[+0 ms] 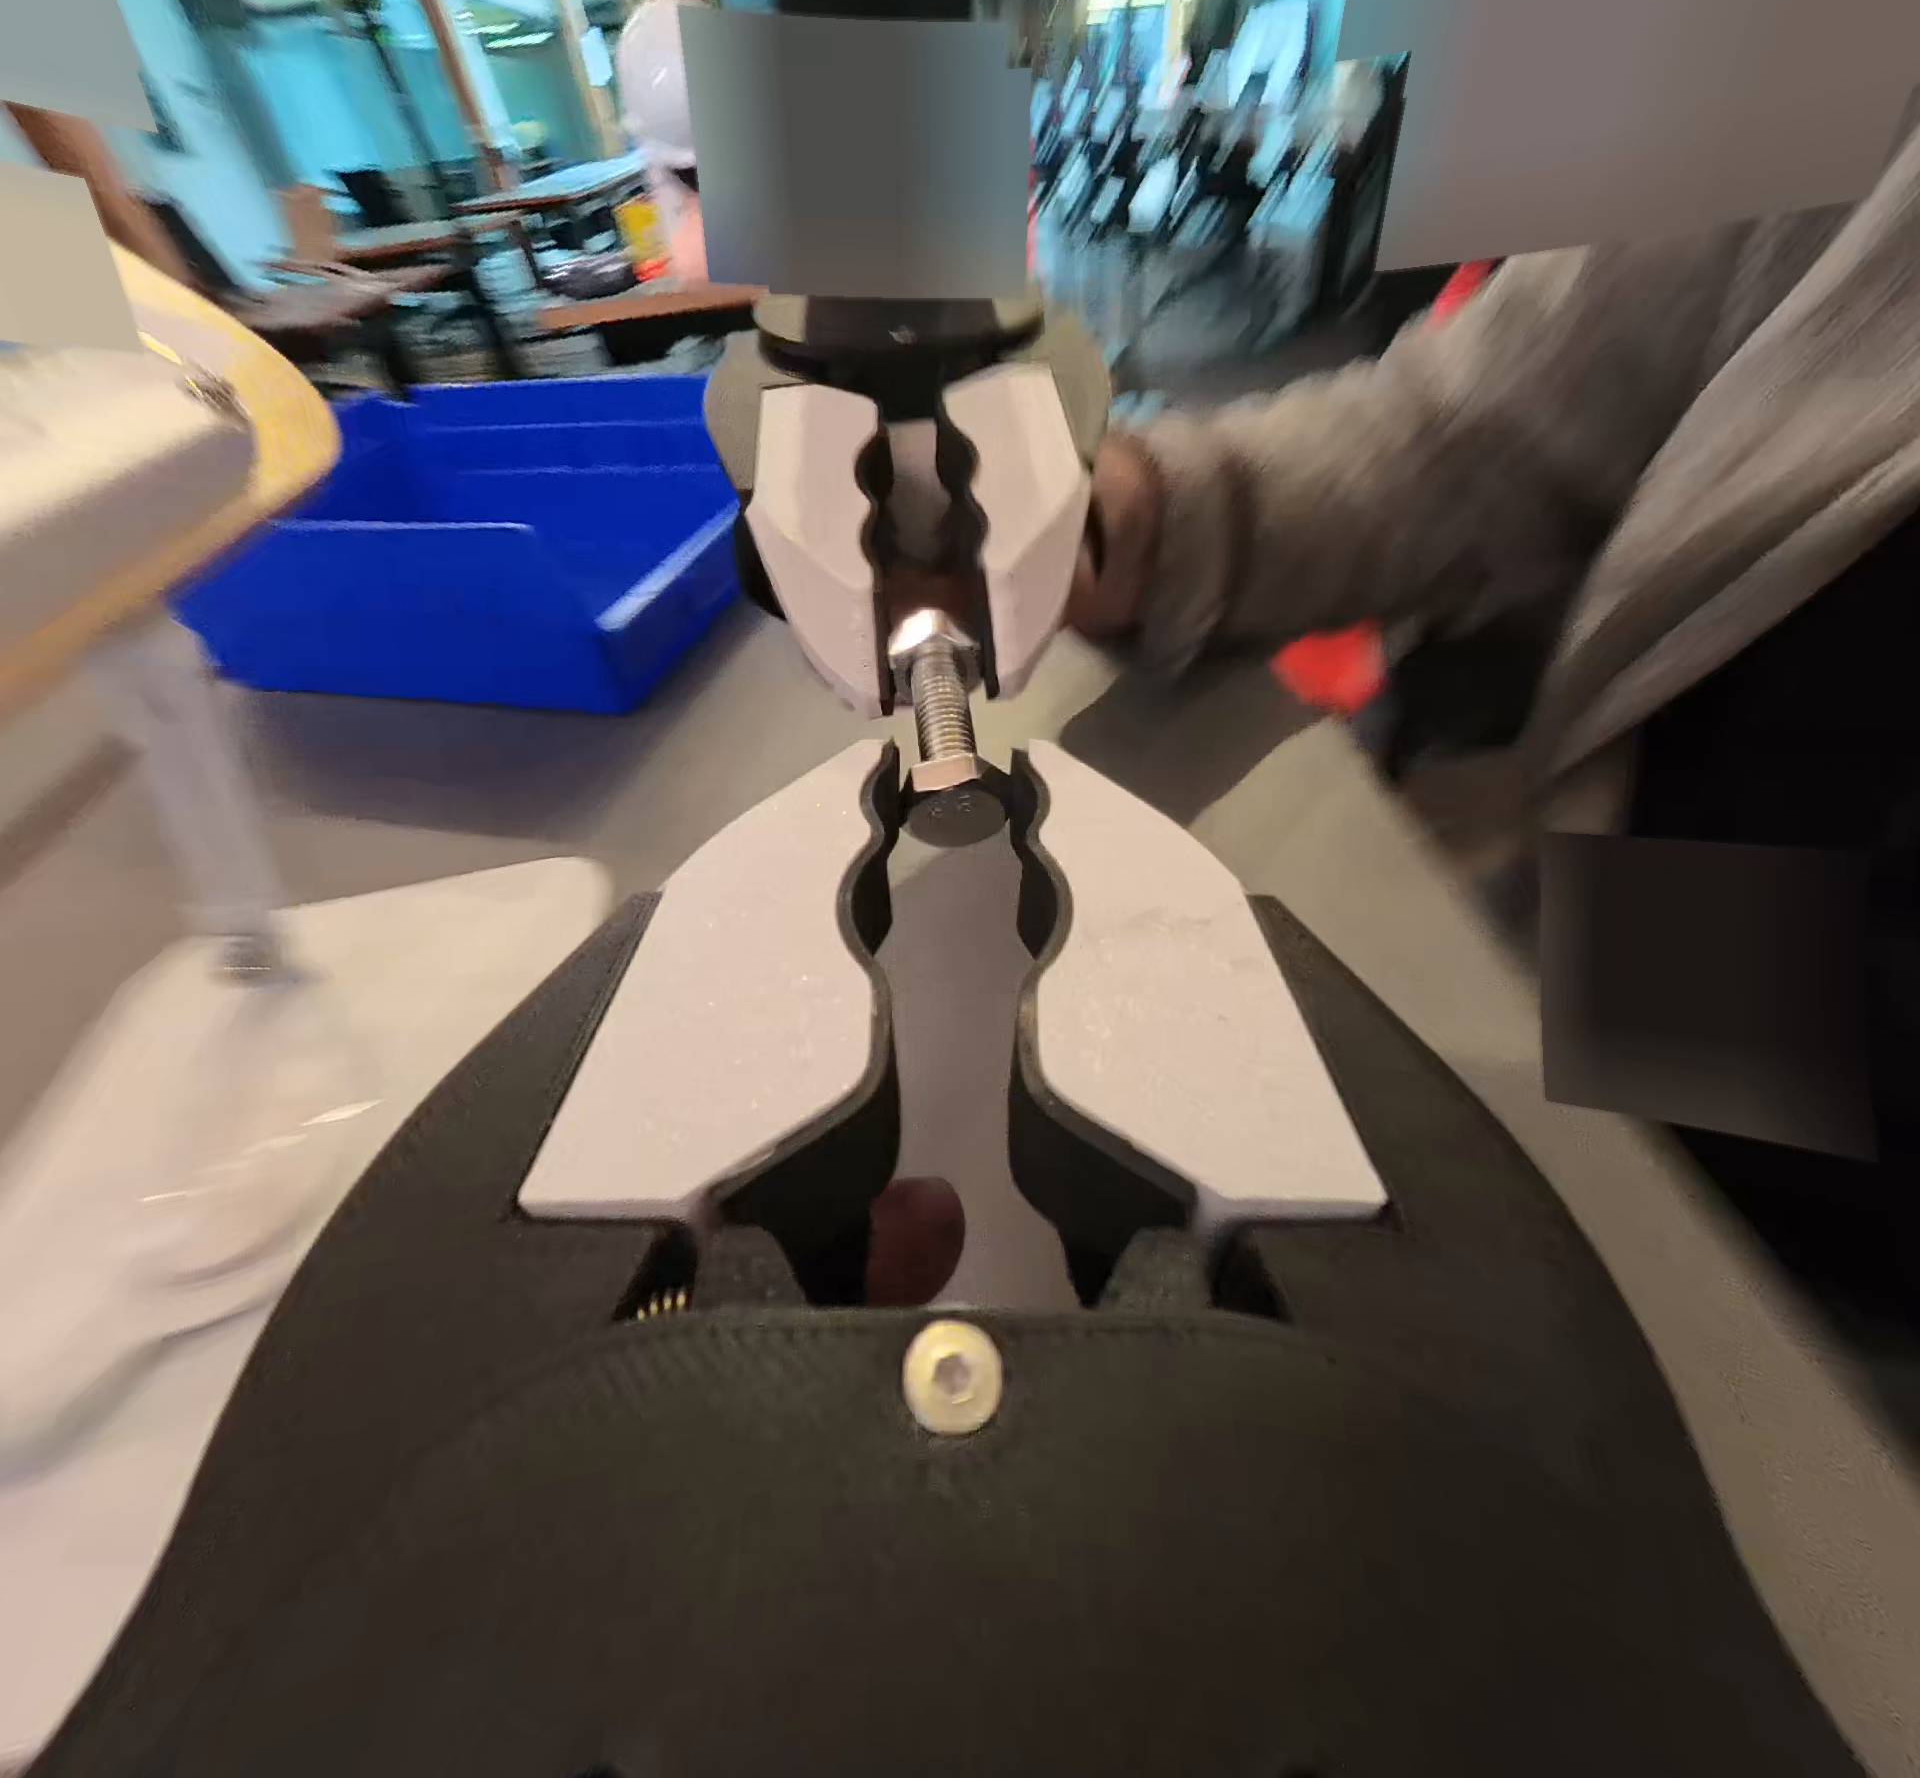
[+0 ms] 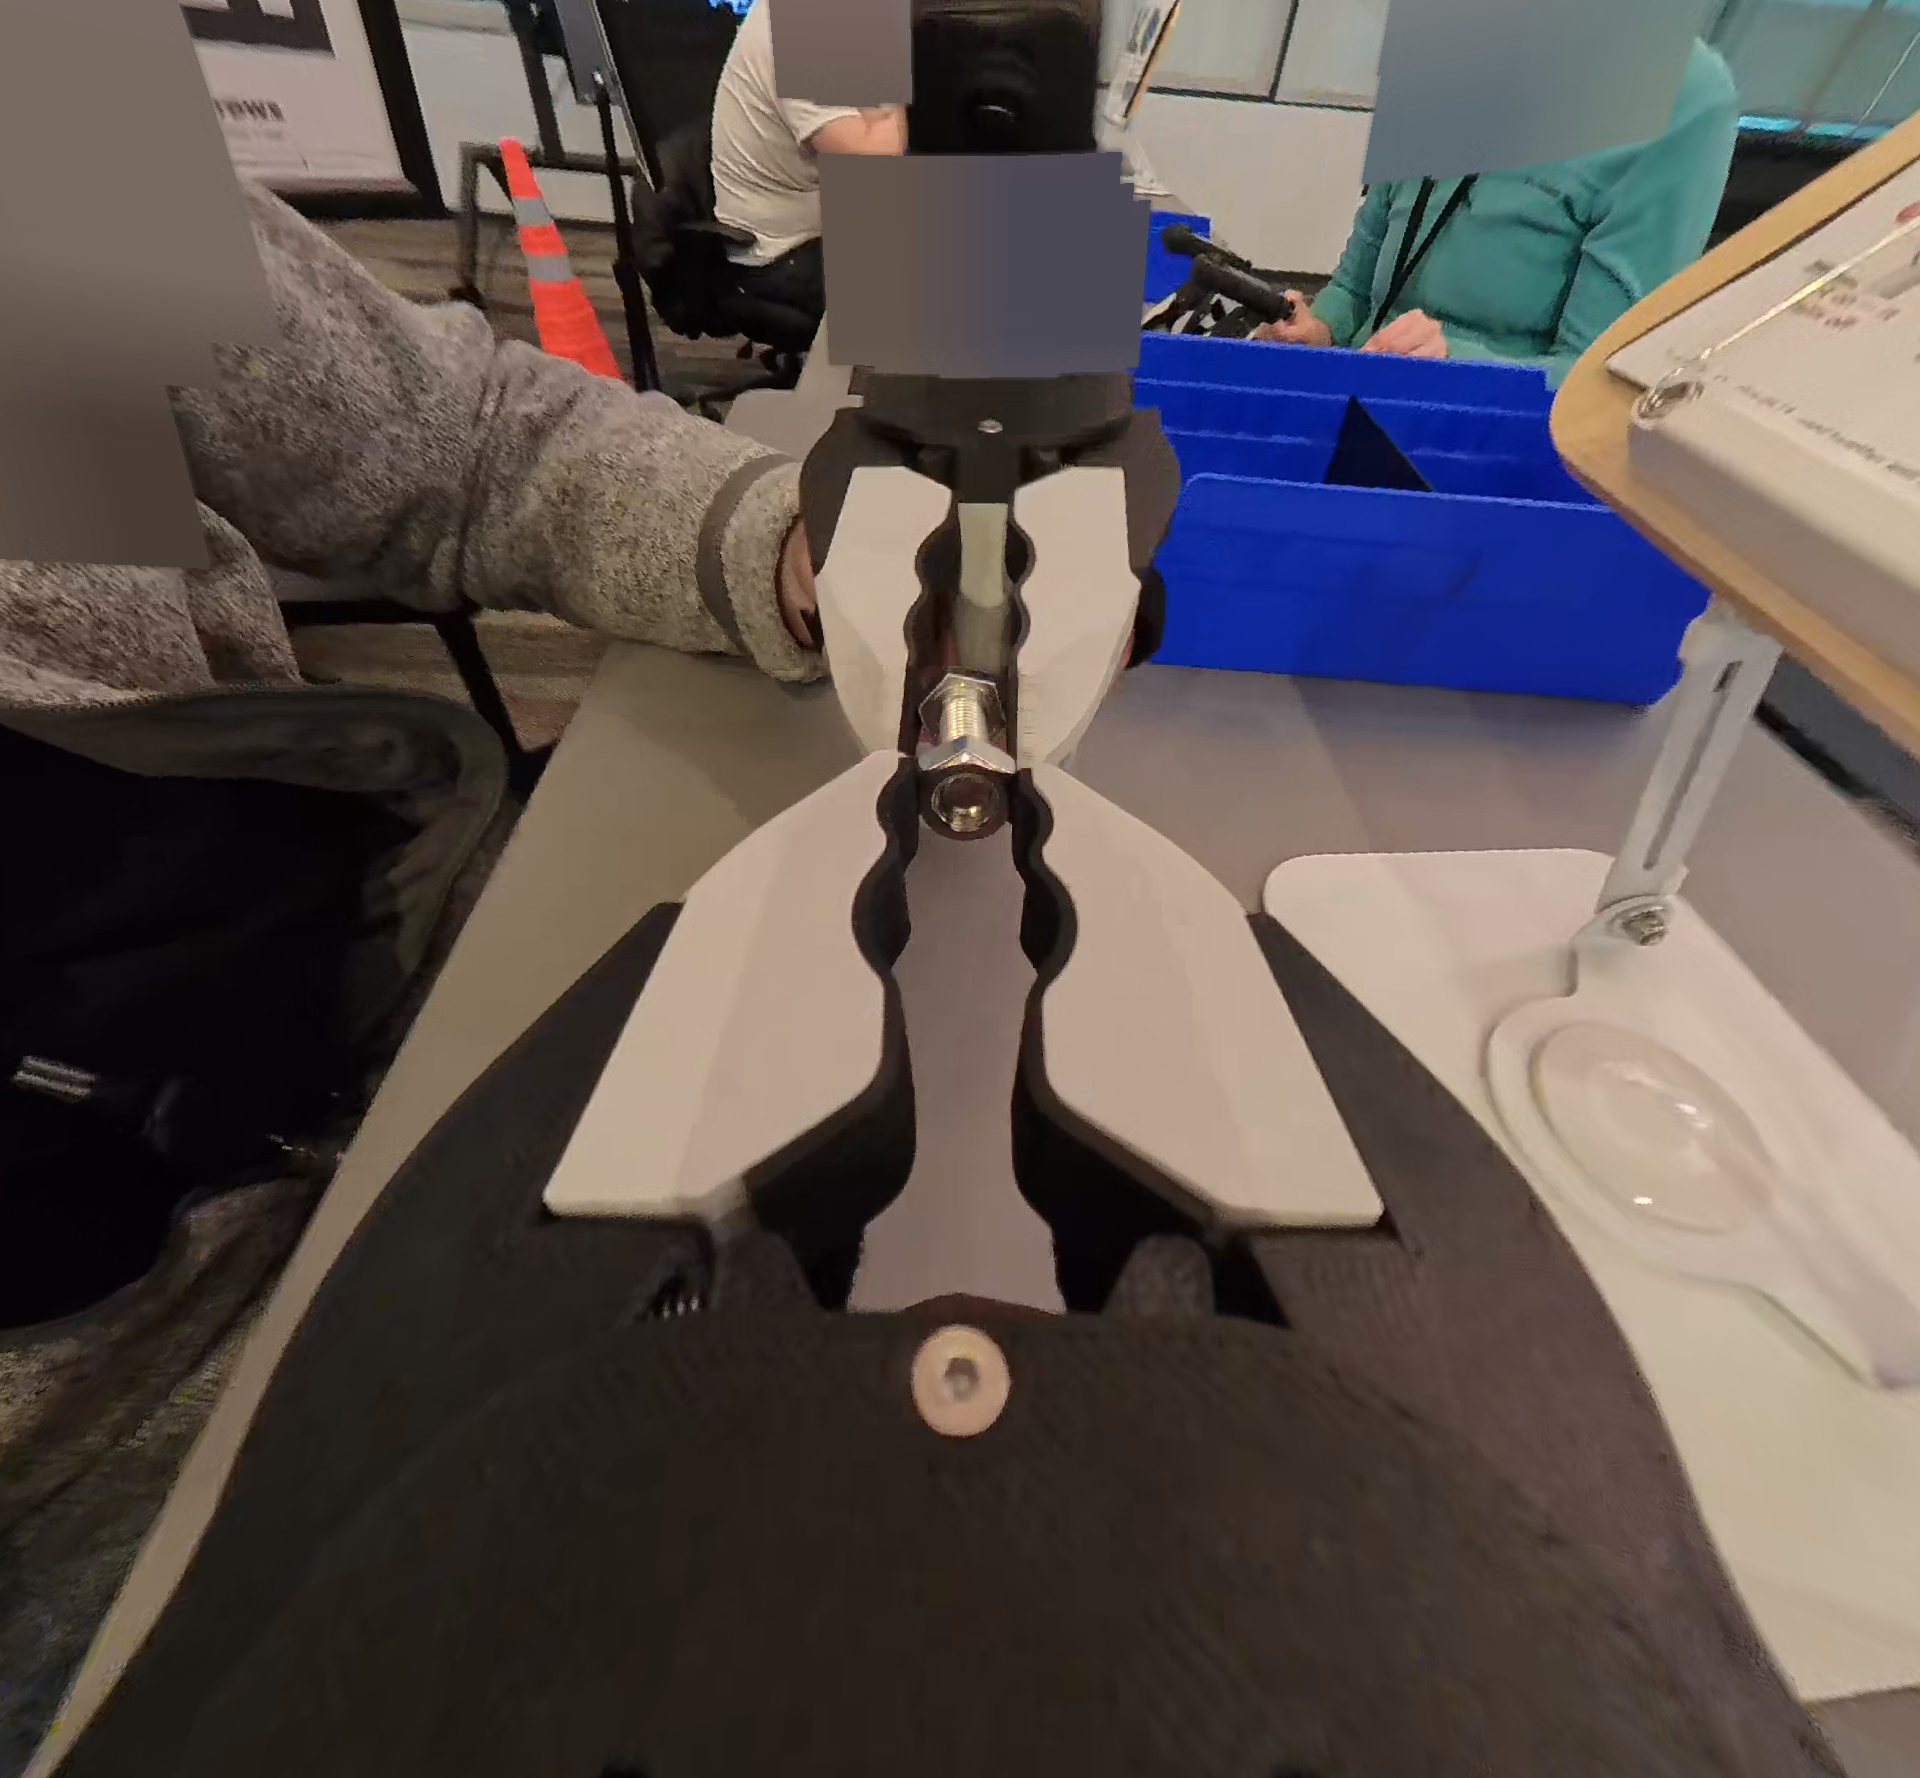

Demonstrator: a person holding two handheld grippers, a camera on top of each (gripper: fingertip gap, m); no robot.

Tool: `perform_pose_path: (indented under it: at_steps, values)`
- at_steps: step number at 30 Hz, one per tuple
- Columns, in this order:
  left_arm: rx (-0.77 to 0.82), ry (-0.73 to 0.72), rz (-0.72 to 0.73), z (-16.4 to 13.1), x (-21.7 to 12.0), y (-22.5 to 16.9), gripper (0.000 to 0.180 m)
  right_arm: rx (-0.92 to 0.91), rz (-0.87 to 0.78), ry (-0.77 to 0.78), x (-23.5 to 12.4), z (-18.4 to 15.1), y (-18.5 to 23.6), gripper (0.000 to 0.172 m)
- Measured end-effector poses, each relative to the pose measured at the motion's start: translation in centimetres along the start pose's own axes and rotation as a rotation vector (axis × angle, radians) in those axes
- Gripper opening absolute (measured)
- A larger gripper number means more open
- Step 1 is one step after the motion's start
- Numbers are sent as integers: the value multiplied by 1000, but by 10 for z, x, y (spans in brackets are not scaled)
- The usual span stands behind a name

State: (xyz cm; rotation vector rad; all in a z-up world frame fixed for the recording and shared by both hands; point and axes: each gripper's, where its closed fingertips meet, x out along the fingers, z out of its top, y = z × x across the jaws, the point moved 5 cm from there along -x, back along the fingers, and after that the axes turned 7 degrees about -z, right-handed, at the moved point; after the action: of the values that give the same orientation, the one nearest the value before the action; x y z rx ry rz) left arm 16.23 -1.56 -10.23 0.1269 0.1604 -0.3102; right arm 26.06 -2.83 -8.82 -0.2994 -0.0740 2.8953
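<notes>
The two grippers face each other tip to tip above a grey table (image 2: pixel 1226 772). My left gripper (image 1: pixel 951 778) is shut on the hexagonal head of a silver bolt (image 1: pixel 940 710). The bolt's threaded shaft points away into my right gripper (image 1: pixel 940 679), which is shut on a silver hex nut (image 1: pixel 928 635) on the shaft's far end. In the right wrist view my right gripper (image 2: pixel 966 783) grips the nut (image 2: pixel 966 760) at its fingertips. Beyond it, the bolt (image 2: pixel 961 715) runs to the left gripper (image 2: pixel 966 720), which clamps the bolt head.
A blue bin (image 2: pixel 1403 575) stands on the table behind the grippers; it also shows in the left wrist view (image 1: pixel 468 565). A white stand base (image 2: pixel 1455 918) with a clear lens (image 2: pixel 1642 1126) and a tilted board (image 2: pixel 1766 398) is at the right. A dark bag (image 2: pixel 208 949) lies at the left. Both grippers' tips are close together, under 4 cm apart.
</notes>
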Motion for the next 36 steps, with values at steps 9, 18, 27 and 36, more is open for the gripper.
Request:
perform_pose_path:
  at_steps: [9, 18, 27, 36]
  values:
    - [890, 663, 515, -10, 9, -3, 19, 524, 127, 11, 4, -22, -17, 17]
    - [940, 686, 573, -11, 10, -2, 19, 507, 85, -12, 5, -20, -18, 17]
    - [436, 284, 310, -1, 2, -2, 19, 93, -25, 22, -5, -3, -12, 44]
    - [-128, -75, -139, 3, 2, -7, 20, -433, -95, 50, -4, 11, 16, 34]
